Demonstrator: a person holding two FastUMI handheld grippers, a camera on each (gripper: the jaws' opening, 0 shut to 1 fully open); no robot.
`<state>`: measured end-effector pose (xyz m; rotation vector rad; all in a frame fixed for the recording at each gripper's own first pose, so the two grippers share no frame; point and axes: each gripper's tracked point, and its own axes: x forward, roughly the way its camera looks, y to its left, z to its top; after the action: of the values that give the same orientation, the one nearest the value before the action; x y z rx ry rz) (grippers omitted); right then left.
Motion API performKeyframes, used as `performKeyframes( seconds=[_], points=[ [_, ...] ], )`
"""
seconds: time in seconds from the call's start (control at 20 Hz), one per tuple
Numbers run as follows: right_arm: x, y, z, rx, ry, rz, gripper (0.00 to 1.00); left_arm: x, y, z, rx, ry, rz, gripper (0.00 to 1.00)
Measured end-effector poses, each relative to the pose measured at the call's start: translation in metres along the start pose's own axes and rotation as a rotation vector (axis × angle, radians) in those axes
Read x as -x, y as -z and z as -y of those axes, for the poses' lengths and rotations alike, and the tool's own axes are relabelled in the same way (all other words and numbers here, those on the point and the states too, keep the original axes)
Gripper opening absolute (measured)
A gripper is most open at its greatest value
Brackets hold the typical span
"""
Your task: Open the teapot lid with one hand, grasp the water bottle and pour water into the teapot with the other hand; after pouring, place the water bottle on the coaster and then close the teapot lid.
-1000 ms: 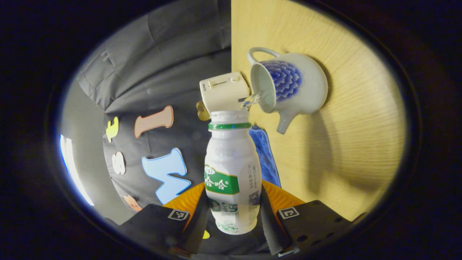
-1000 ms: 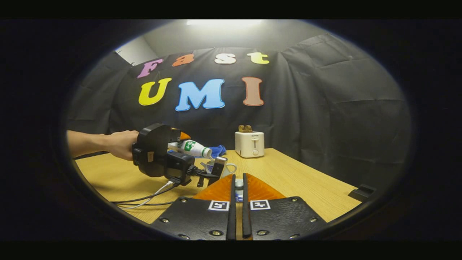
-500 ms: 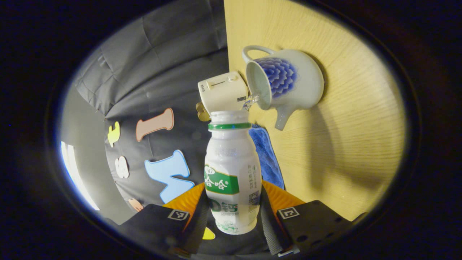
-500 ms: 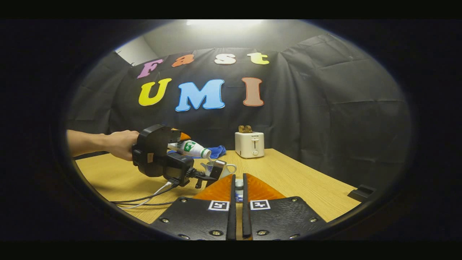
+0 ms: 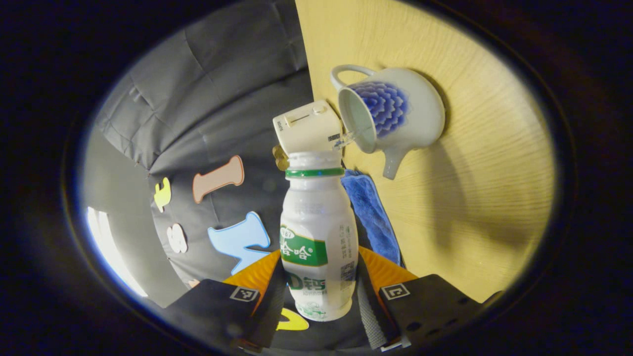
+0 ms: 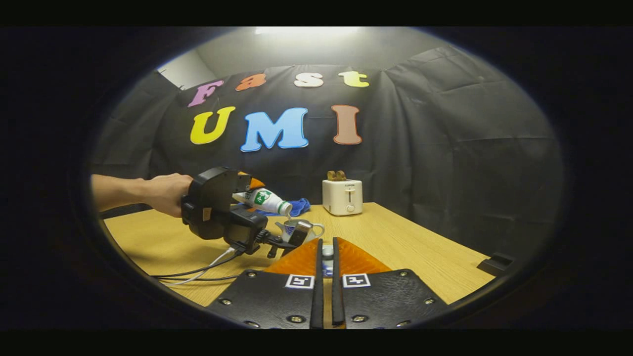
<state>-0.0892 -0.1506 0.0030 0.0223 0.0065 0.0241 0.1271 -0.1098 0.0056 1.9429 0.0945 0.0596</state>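
While your left tool [image 5: 320, 291] stays out of the commentary's doubt, clamped on the water bottle [image 5: 319, 237] with a finger pressing each side of its lower body, you have that bottle tipped over with its open mouth aimed at the teapot [image 5: 390, 116]. A thin stream of water [image 5: 348, 140] runs from the mouth into the pot's open top. The teapot sits lidless on the wooden counter [image 5: 474, 188], handle at the far side, spout nearer the blue cloth [image 5: 371, 212]. Just beyond the bottle's mouth stands the white toaster [image 5: 306, 126].

From the right gripper view, your hand [image 6: 165, 194] grips the left tool's body, bottle slanting down over the teapot. Your right tool [image 6: 325, 257] has its fingers drawn nearly together on a small white-and-blue piece, the lid [image 6: 327, 253] by the look of it, held well back from the pot.
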Motion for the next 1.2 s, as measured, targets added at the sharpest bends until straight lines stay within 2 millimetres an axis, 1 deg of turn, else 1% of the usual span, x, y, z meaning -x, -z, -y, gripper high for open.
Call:
performKeyframes(
  seconds=[0.05, 0.1, 0.15, 0.2, 0.25, 0.3, 0.35, 0.5, 0.55, 0.6, 0.7, 0.75, 0.8, 0.85, 0.9, 1.05, 1.1, 1.15, 1.2],
  points=[
    [0.0, 0.0, 0.0, -0.001, -0.001, 0.0, 0.23, 0.0, -0.001, 0.0, -0.009, -0.004, 0.003, 0.75],
    [0.0, 0.0, 0.001, -0.002, -0.001, 0.001, 0.23, 0.0, -0.002, -0.001, -0.019, -0.012, 0.008, 0.75],
    [0.0, 0.0, 0.0, -0.001, -0.001, 0.002, 0.23, 0.001, -0.003, -0.001, -0.027, -0.017, 0.011, 0.8],
    [0.0, 0.0, 0.001, 0.0, 0.0, 0.002, 0.23, 0.003, -0.004, -0.002, -0.033, -0.024, 0.016, 0.8],
    [0.0, 0.0, 0.001, -0.002, -0.001, 0.001, 0.0, 0.004, -0.006, -0.001, -0.037, -0.029, 0.021, 0.8],
    [-0.001, 0.0, 0.001, -0.003, -0.002, -0.001, 0.23, 0.004, -0.006, -0.001, -0.043, -0.033, 0.025, 0.8],
    [-0.002, 0.001, 0.002, -0.003, -0.002, -0.004, 0.07, 0.005, -0.007, -0.003, -0.047, -0.045, 0.031, 0.75],
    [0.001, -0.001, 0.004, -0.014, -0.003, 0.007, 0.07, 0.003, -0.006, -0.001, -0.053, -0.055, 0.036, 0.75],
    [0.002, -0.001, 0.005, -0.011, -0.003, 0.01, 0.15, 0.003, -0.006, -0.002, -0.059, -0.056, 0.034, 0.7],
    [0.003, -0.002, 0.005, -0.012, -0.004, 0.011, 0.07, 0.002, -0.005, -0.003, -0.063, -0.058, 0.035, 0.7],
    [0.003, -0.004, 0.006, -0.011, -0.004, 0.012, 0.07, 0.001, -0.005, -0.004, -0.072, -0.061, 0.036, 0.7],
    [0.003, -0.004, 0.007, -0.01, -0.004, 0.011, 0.07, 0.002, -0.005, -0.004, -0.074, -0.061, 0.038, 0.75],
    [0.003, -0.003, 0.007, -0.012, -0.004, 0.008, 0.0, 0.001, -0.005, -0.004, -0.074, -0.058, 0.041, 0.7],
    [0.002, -0.003, 0.007, -0.015, -0.005, 0.004, 0.11, 0.002, -0.006, -0.002, -0.073, -0.057, 0.046, 0.7],
    [0.001, -0.003, 0.008, -0.018, -0.005, 0.001, 0.23, 0.002, -0.007, -0.001, -0.07, -0.053, 0.05, 0.75],
    [0.0, -0.002, 0.009, -0.019, -0.005, -0.002, 0.23, -0.002, -0.012, 0.006, -0.042, -0.028, 0.062, 0.75],
    [0.0, -0.003, 0.01, -0.018, -0.005, -0.002, 0.23, -0.003, -0.012, 0.008, -0.038, -0.025, 0.064, 0.72],
    [0.0, -0.003, 0.009, -0.016, -0.006, -0.001, 0.23, -0.002, -0.012, 0.008, -0.041, -0.025, 0.061, 0.7],
    [0.0, -0.003, 0.008, -0.015, -0.008, -0.002, 0.23, -0.003, -0.01, 0.007, -0.044, -0.026, 0.059, 0.7]
  ],
)
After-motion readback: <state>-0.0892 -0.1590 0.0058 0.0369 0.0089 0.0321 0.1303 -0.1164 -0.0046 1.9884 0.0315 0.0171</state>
